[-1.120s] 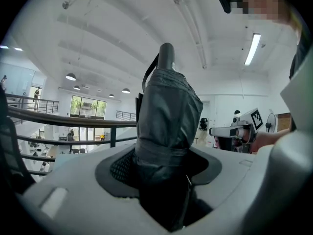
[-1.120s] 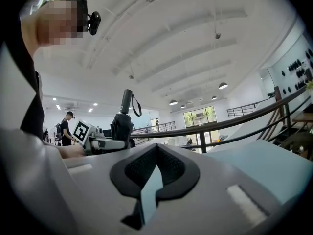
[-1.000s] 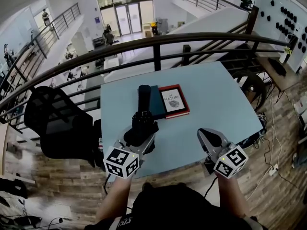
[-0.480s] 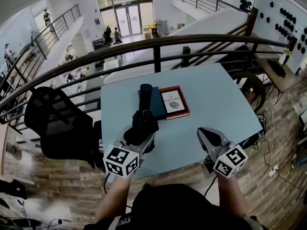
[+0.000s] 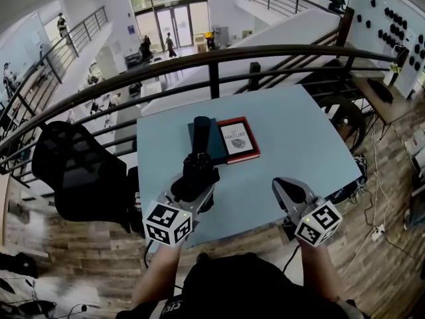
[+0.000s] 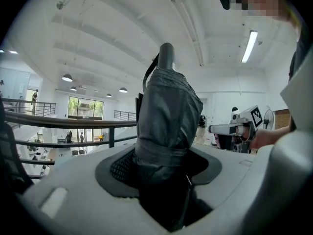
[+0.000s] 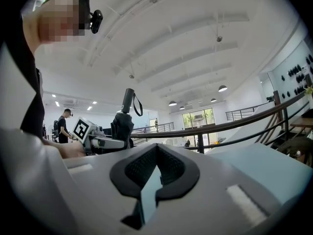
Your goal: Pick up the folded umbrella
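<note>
The folded black umbrella (image 5: 199, 145) stands nearly upright over the light blue table (image 5: 299, 131), its handle end up. My left gripper (image 5: 194, 181) is shut on its lower wrapped part. In the left gripper view the fabric bundle of the umbrella (image 6: 168, 111) fills the space between the jaws of the left gripper (image 6: 164, 165). My right gripper (image 5: 284, 186) hovers at the table's near right edge, shut and with nothing in it. In the right gripper view its pads (image 7: 156, 153) meet at the tips, and the umbrella (image 7: 123, 121) rises to the left.
A red-edged book (image 5: 238, 140) and a dark teal book (image 5: 218, 148) lie mid-table just beyond the umbrella. A black mesh chair (image 5: 76, 171) stands left of the table. A dark railing (image 5: 212, 55) runs behind the table's far edge, with a drop beyond.
</note>
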The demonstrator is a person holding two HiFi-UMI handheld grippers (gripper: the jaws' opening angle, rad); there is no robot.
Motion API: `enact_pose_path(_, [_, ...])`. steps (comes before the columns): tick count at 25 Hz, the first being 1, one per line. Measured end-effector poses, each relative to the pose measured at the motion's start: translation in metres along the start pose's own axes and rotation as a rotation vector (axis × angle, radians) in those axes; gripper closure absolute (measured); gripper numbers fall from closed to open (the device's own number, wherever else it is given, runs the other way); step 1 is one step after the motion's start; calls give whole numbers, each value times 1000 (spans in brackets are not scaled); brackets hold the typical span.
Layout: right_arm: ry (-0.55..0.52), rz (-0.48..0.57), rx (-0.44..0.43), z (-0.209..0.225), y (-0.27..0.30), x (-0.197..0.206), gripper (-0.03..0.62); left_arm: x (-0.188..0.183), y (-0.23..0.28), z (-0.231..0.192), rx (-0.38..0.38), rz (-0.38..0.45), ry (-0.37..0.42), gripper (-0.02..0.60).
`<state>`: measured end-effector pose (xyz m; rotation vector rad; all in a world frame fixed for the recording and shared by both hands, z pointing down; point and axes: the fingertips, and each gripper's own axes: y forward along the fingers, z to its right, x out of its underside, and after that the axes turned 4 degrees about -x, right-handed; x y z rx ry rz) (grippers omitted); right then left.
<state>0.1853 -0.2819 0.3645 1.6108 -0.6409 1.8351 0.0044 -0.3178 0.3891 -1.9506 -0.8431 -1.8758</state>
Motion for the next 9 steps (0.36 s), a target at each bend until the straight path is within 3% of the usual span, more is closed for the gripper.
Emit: enact_pose_path(9, [12, -10, -3, 2, -1, 5, 595, 6, 3, 1, 6, -15, -15, 310])
